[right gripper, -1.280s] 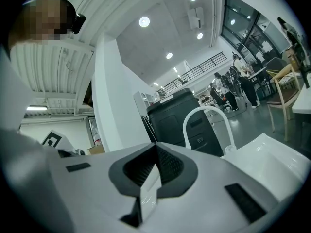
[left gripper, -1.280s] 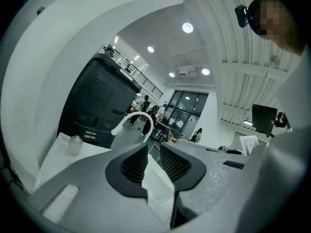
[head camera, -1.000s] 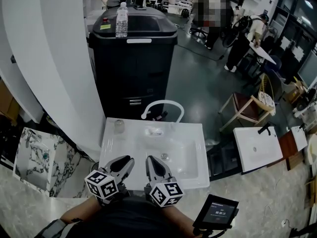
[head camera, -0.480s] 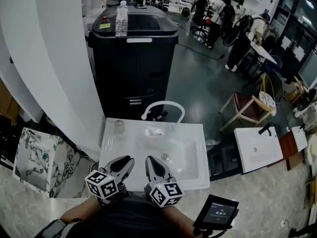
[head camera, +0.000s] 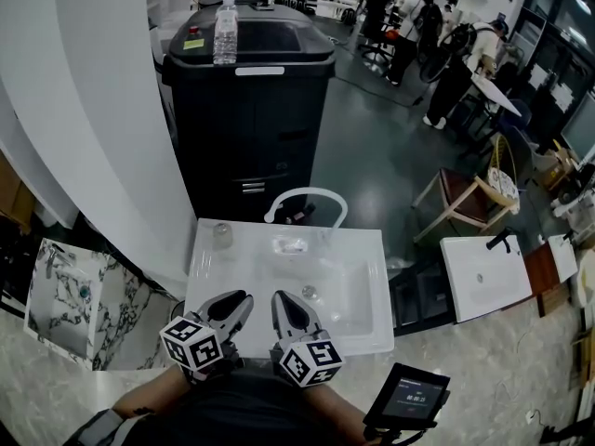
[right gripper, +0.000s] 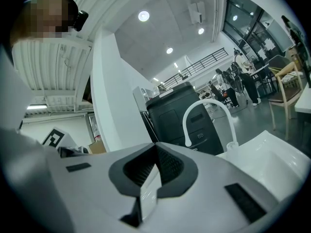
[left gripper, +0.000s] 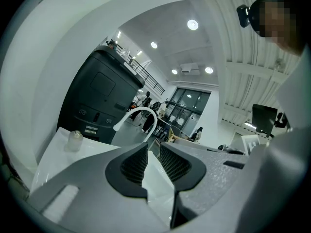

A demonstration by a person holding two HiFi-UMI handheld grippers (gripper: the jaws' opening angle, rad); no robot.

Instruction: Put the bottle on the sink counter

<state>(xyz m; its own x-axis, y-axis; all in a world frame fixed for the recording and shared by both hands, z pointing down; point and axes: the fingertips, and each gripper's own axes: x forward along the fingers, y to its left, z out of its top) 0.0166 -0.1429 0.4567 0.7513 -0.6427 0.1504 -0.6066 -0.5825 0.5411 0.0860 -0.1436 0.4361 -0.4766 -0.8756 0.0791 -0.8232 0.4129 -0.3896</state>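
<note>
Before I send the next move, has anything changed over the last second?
Nothing of the task moved; nothing was gripped or let go. Only the people in the background shifted. The left gripper and right gripper stay shut and empty over the sink's near edge, and the bottle still stands on the black machine.

1. Head view: high above the sink (head camera: pixel 216 272), facing steeply down and forward.
2. Left gripper view: low at the sink's near edge, tilted up toward the faucet (left gripper: pixel 141 110).
3. Right gripper view: likewise; all three share the faucet.
</note>
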